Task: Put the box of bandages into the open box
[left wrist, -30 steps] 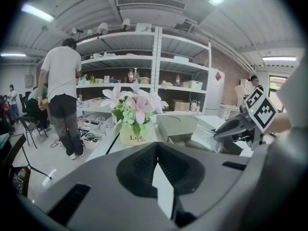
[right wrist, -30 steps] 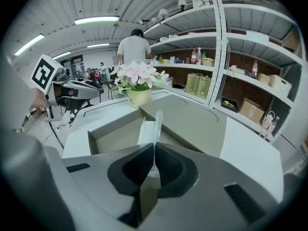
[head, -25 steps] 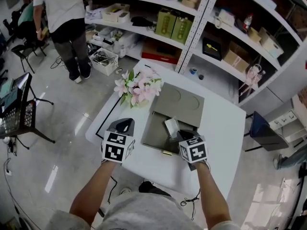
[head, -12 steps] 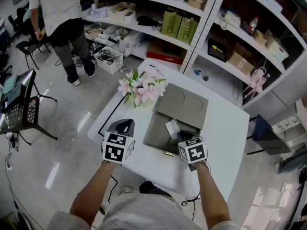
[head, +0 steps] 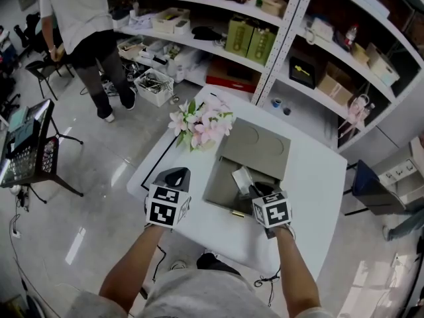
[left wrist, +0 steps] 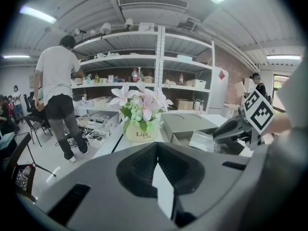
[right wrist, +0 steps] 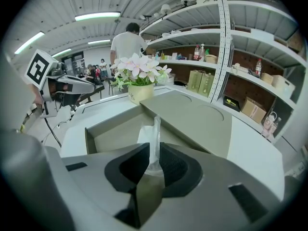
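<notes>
The open box (head: pixel 217 192) is grey and sits mid-table, its lid (head: pixel 255 142) lying flat behind it. My right gripper (head: pixel 254 189) is shut on the box of bandages (head: pixel 240 177), a small white plastic-wrapped pack held over the box's inside. In the right gripper view the pack (right wrist: pixel 150 134) stands edge-on between the pads of my right gripper (right wrist: pixel 153 167), above the box floor (right wrist: pixel 120 131). My left gripper (head: pixel 175 175) hovers left of the open box, jaws together with nothing in them. The left gripper view shows this gripper (left wrist: pixel 156 160) and the pack (left wrist: pixel 204 139).
A pot of pink flowers (head: pixel 202 124) stands at the table's back left, close to the lid. A person (head: pixel 86 25) stands by the shelves (head: pixel 285 38) at the far left. A stand with equipment (head: pixel 26 148) is on the floor to the left.
The head view has shifted a little. Both grippers stay about where they were, the right one still holding the bandage pack over the open box.
</notes>
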